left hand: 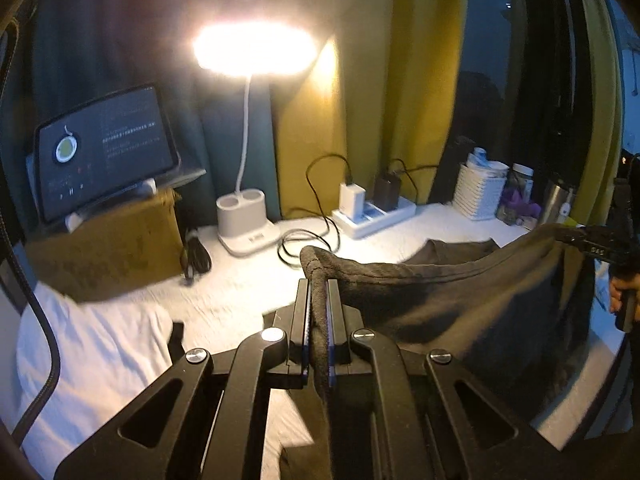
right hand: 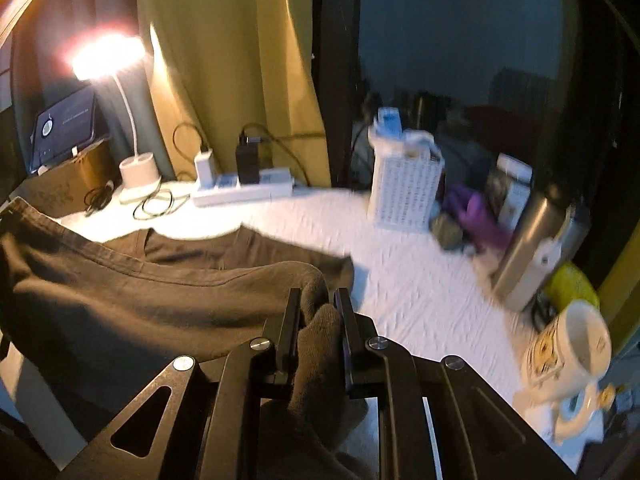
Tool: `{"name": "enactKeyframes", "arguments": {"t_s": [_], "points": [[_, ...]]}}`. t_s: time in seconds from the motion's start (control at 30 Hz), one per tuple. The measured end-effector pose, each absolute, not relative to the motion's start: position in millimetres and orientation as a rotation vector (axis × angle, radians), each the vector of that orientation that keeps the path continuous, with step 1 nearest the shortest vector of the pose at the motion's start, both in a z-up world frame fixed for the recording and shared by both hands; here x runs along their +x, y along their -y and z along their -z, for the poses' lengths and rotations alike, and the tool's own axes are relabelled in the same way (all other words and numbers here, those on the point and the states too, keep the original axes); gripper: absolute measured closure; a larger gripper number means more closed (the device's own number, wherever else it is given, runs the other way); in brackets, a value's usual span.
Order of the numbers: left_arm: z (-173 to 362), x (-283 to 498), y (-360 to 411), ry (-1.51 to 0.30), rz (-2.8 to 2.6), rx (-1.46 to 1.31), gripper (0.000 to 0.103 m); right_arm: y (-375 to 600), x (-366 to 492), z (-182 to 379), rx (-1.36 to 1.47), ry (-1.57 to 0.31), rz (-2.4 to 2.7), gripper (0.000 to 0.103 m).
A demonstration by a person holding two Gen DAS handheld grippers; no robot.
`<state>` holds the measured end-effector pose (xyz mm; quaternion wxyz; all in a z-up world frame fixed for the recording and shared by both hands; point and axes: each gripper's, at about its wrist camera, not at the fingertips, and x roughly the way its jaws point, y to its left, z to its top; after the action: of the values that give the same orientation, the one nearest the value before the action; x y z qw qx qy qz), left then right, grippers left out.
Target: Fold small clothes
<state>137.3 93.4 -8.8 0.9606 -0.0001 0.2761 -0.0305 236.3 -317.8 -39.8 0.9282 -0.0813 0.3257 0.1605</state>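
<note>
- The left gripper [left hand: 319, 284] was clenched on one corner of a dark grey garment [left hand: 460, 292], with a fold of the cloth pinched between its two fingers and poking up above their tips.
- The right gripper [right hand: 318, 294] was clenched on another corner of the same garment [right hand: 120, 296], a thick bunch of cloth filling the gap between its fingers.
- The garment hung stretched between the two grippers, its upper edge lifted off the white bedsheet [right hand: 420, 280] while its lower part lay on the sheet beneath.
- In the left wrist view, the right gripper [left hand: 592, 246] showed at the far right edge, holding the far end of the cloth, with part of the person's hand [left hand: 618, 290] just below it.
- Behind the garment stood a lit desk lamp [left hand: 254, 50] on a white base, with a white power strip [left hand: 374, 216] and plugged-in chargers near it.
- A tablet [left hand: 104, 148] rested on a cardboard box [left hand: 112, 248] to the left of the lamp.
- To the right stood a white basket [right hand: 406, 188], a metal flask [right hand: 528, 248] and a cream mug [right hand: 568, 356], all well apart from the cloth.
</note>
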Motion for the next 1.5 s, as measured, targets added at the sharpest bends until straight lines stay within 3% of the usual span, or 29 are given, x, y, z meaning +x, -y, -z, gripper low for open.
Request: {"name": "enactKeyframes", "arguments": {"t_s": [0.3,0.97,1.03,1.1,1.13,1.5], "points": [[22,194,-112,-0.583,0.015,0.019,0.099,299,285,51,-0.192,-0.664,-0.326,0.087],[123,281,-136,-0.827,-0.051,-0.01,0.099,296,355,143,-0.24,-0.872,-0.266,0.087],[127,286,-138,-0.832,-0.066,-0.004,0.099,300,355,144,-0.247,-0.87,-0.242,0.078],[127,289,-142,-0.829,-0.075,-0.005,0.098,307,354,141,-0.253,-0.86,-0.19,0.052],[127,291,-144,-0.83,-0.075,-0.008,0.098,311,353,139,-0.249,-0.856,-0.18,0.047],[111,281,-148,-0.844,-0.108,-0.027,0.097,359,337,106,-0.065,-0.806,-0.163,0.046]]}}
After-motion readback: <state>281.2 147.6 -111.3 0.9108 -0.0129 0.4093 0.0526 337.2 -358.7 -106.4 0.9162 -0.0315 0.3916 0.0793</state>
